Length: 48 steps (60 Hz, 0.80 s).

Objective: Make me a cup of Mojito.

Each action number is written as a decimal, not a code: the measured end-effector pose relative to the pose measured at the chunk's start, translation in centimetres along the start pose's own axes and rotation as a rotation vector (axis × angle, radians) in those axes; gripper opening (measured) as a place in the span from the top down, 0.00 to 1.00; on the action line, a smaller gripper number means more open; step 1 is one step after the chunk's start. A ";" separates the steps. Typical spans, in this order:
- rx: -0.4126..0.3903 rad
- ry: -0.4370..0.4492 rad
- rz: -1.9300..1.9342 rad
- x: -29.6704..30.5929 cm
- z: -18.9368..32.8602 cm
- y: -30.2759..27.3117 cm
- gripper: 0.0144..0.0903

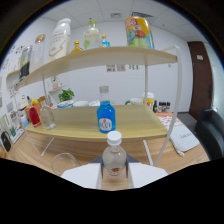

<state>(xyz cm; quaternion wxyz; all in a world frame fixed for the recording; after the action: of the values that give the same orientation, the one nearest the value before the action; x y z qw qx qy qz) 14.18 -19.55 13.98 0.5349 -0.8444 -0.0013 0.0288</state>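
- Surface: I see a pale wooden counter carrying a two-level shelf on thin white posts; white walls and a panelled ceiling close the room, with a dark door far right.
- Hand-held gripper: its white fingers sit on either side of a small clear bottle with a white cap; I cannot tell whether both press on it.
- Just beyond the bottle stands a blue bottle on the counter's middle.
- A clear glass sits near left, beside the fingers.
- Far left: a red bottle and other clear ones.
- Upper shelf: several bottles and a colourful can.
- Open room: bare counter lies right of the blue bottle, up to the white post.
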 end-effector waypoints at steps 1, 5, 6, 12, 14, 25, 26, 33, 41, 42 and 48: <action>-0.010 0.005 0.007 0.2 0.4 0.6 0.74; -0.045 0.003 0.030 0.7 1.7 2.8 0.74; -0.058 0.004 0.034 0.9 1.8 3.3 0.74; -0.100 0.010 0.039 1.5 3.3 6.1 0.74; -0.114 0.008 0.041 1.6 3.6 6.9 0.74; -0.171 0.017 0.030 1.9 4.5 10.1 0.74; -0.175 0.018 0.026 1.9 4.5 10.3 0.74; -0.185 0.023 0.007 2.0 4.4 11.2 0.73; -0.195 0.027 -0.010 2.2 4.1 11.6 0.72; -0.199 0.030 -0.015 2.2 4.0 11.7 0.71; -0.194 0.057 -0.042 2.8 3.4 11.3 0.55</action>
<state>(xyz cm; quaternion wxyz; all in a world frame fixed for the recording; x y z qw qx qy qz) 16.47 -21.26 2.18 0.4511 -0.8924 -0.0065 -0.0069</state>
